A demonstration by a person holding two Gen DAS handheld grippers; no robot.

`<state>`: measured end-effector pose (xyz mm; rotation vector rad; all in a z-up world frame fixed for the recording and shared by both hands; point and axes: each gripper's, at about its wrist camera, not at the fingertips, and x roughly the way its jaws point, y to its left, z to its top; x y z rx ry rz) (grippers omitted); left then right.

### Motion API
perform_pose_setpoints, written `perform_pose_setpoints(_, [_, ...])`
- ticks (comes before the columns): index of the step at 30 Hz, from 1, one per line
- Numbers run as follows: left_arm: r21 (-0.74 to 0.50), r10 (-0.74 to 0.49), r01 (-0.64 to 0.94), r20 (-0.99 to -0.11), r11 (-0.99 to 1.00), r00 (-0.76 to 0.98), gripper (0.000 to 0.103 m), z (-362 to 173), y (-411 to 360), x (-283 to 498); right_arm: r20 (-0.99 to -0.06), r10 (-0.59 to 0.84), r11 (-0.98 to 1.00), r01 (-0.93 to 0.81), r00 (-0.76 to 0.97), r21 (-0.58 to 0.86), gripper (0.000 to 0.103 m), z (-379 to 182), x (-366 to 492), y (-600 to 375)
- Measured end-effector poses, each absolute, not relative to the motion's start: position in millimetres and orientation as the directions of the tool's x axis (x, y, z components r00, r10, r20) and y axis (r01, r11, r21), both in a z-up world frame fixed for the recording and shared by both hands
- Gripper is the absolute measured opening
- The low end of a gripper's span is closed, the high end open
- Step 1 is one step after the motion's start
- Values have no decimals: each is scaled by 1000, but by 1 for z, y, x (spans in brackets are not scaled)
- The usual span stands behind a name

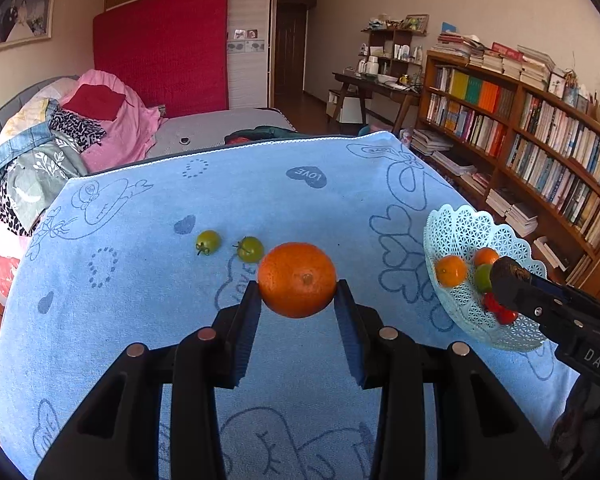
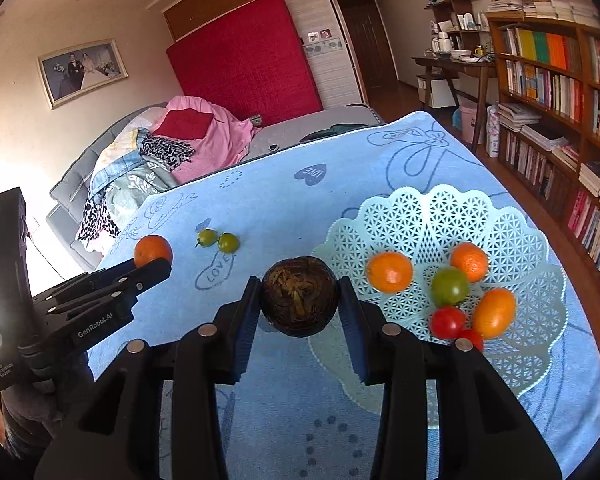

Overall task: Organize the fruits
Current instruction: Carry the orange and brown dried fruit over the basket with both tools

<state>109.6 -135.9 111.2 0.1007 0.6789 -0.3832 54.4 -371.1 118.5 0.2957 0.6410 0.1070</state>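
Left gripper (image 1: 297, 294) pinches orange (image 1: 297, 279) at widest girth, above blue towel (image 1: 148, 280). Right gripper (image 2: 299, 300) clamps dark brown fruit (image 2: 299, 297) beside basket (image 2: 440, 216). Both likely light, firm, round; roll-prone, so equator grip suits.

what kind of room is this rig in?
Most likely a home bedroom that doubles as a study: a bed piled with clothes, a framed wedding photo on the wall, and a full bookshelf beside a desk.

Orange (image 1: 297, 279), dark fruit (image 2: 299, 302) gripped; basket (image 2: 440, 216) part-filled.
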Motion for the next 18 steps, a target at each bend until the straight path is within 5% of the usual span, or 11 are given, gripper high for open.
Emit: perform_pose_setpoints(18, [-38, -426, 525, -635, 850, 645, 39, 111, -209, 89, -605, 80, 946, 131, 792, 296, 40, 104, 23, -429])
